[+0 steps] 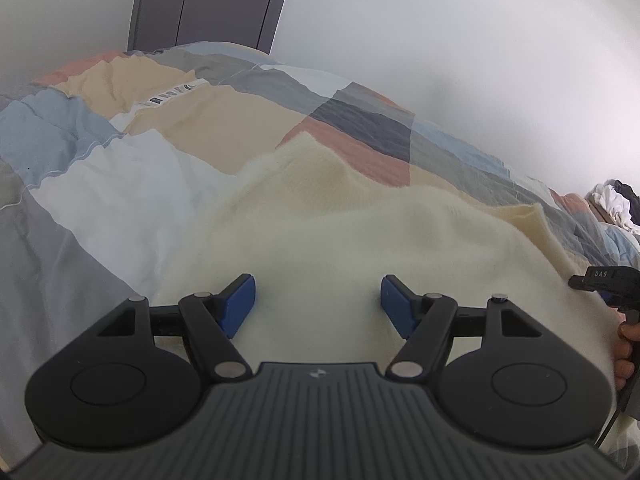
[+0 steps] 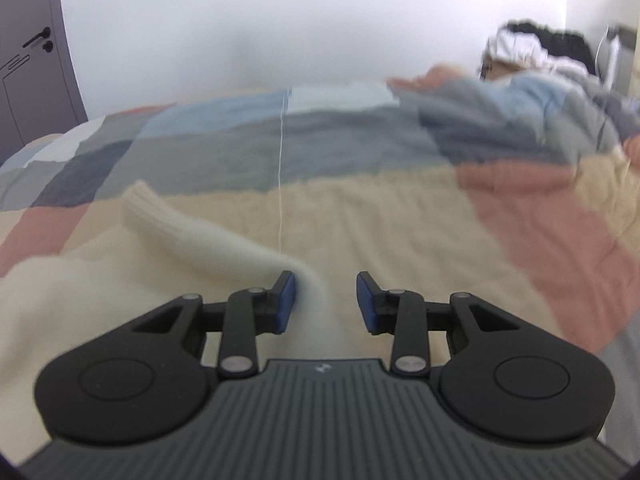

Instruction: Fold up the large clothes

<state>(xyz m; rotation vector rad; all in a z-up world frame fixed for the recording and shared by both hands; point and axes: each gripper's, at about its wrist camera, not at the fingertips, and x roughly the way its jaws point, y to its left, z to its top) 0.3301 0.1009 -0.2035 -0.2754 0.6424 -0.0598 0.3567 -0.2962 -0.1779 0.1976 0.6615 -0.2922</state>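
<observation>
A cream knitted sweater (image 1: 340, 240) lies spread on a patchwork duvet (image 1: 120, 184). My left gripper (image 1: 318, 304) is open, its blue pads wide apart just above the sweater's body. In the right wrist view the sweater (image 2: 80, 300) lies at the left with a ribbed sleeve (image 2: 188, 232) running toward my right gripper (image 2: 326, 300). That gripper is open, and a fold of the sleeve lies against its left pad (image 2: 287, 300). The right gripper's black body (image 1: 608, 284) shows at the left wrist view's right edge.
The duvet (image 2: 400, 208) covers the bed in grey, blue, peach and salmon patches. A grey door (image 1: 208, 4) stands behind the bed at the far left. A heap of dark and white clothes (image 2: 532, 48) lies at the far right. White walls rise behind the bed.
</observation>
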